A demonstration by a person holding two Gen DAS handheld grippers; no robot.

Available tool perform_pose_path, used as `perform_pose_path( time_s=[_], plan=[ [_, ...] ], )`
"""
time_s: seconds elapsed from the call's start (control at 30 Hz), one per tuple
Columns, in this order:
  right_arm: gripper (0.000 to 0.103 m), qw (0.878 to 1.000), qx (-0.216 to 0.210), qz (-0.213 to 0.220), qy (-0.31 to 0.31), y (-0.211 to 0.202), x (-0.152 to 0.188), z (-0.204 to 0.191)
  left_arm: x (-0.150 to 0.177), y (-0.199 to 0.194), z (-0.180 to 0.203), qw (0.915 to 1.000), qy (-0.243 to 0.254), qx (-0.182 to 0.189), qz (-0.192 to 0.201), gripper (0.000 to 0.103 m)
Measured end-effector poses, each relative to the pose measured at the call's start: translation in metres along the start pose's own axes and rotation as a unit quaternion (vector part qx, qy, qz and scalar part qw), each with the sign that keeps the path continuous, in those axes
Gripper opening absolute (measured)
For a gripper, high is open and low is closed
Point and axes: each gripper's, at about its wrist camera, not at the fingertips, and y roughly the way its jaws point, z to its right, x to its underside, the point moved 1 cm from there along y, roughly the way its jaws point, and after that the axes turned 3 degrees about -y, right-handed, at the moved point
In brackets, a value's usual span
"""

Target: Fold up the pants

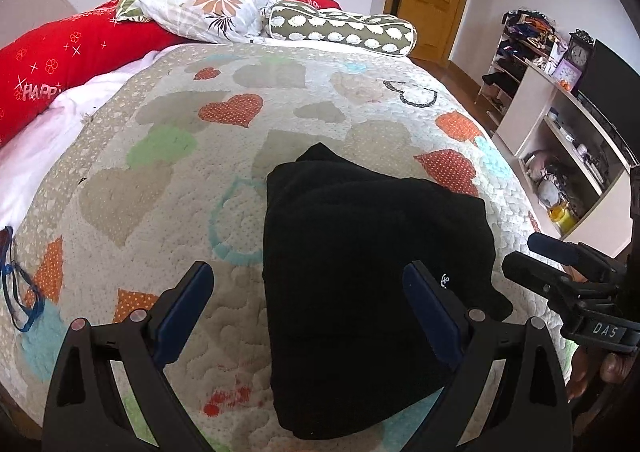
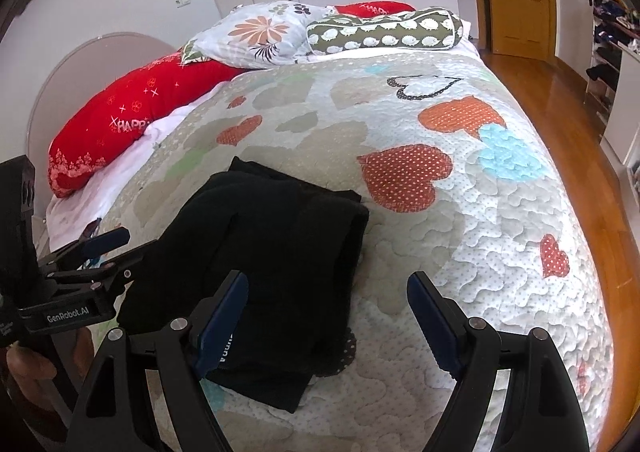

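- Left wrist view: our left gripper [image 1: 308, 286] is spread wide and holds nothing, poised above the near part of the black pants [image 1: 372, 276].
- The pants lie folded into a thick bundle on the heart-patterned quilt [image 1: 168, 188], right of the middle, with the long axis running from the near edge away toward the pillows.
- A small white mark shows on the pants beside our right-hand finger; we cannot read it.
- Our right gripper [image 1: 520, 256] enters from the right with a plate reading "DAS"; from here we cannot tell its spread.
- The red bolster [image 1: 60, 56] at the left carries "HAPP" in pale letters.
- Right wrist view: our right gripper [image 2: 328, 292] is also spread wide and empty, over the pants' [image 2: 276, 252] right edge.
- Here the bundle lies on the quilt [image 2: 480, 220] left of the middle, its long axis again pointing away toward the floral pillow [image 2: 256, 32].
- White lettering on the near part of the pants is partly hidden by a finger and unreadable.
- The left gripper [image 2: 116, 248] at the left edge bears "GenRobot.AI".
- The red bolster [image 2: 132, 120] again shows "HAPP".
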Motion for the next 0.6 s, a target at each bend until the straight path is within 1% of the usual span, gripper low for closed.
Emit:
perform_pose_path(
  time_s=[0.23, 0.3, 0.37, 0.43, 0.53, 0.6],
  plan=[
    [0.083, 1.0, -0.006, 0.006, -0.005, 0.0, -0.001, -0.004, 0.002, 0.0, -0.003, 1.0, 0.001, -0.006, -0.001, 0.096],
    [0.083, 1.0, -0.015, 0.003, 0.0, 0.003, 0.0, -0.001, 0.002, 0.003, -0.01, 0.9999, -0.011, 0.003, -0.01, 0.096],
    [0.083, 0.999, -0.034, -0.004, 0.016, 0.012, 0.004, 0.007, 0.002, 0.01, -0.022, 0.9986, -0.034, 0.028, -0.028, 0.096],
    [0.083, 0.998, -0.048, -0.012, 0.029, 0.023, 0.006, 0.014, 0.002, 0.018, -0.036, 0.9955, -0.063, 0.052, -0.049, 0.096],
    [0.084, 0.994, -0.087, -0.033, 0.06, 0.043, 0.011, 0.025, 0.004, 0.037, -0.048, 0.9863, -0.1, 0.096, -0.089, 0.096],
    [0.085, 0.991, -0.112, -0.029, 0.067, 0.051, 0.012, 0.024, 0.007, 0.049, -0.044, 0.9807, -0.102, 0.123, -0.112, 0.096]
  ],
)
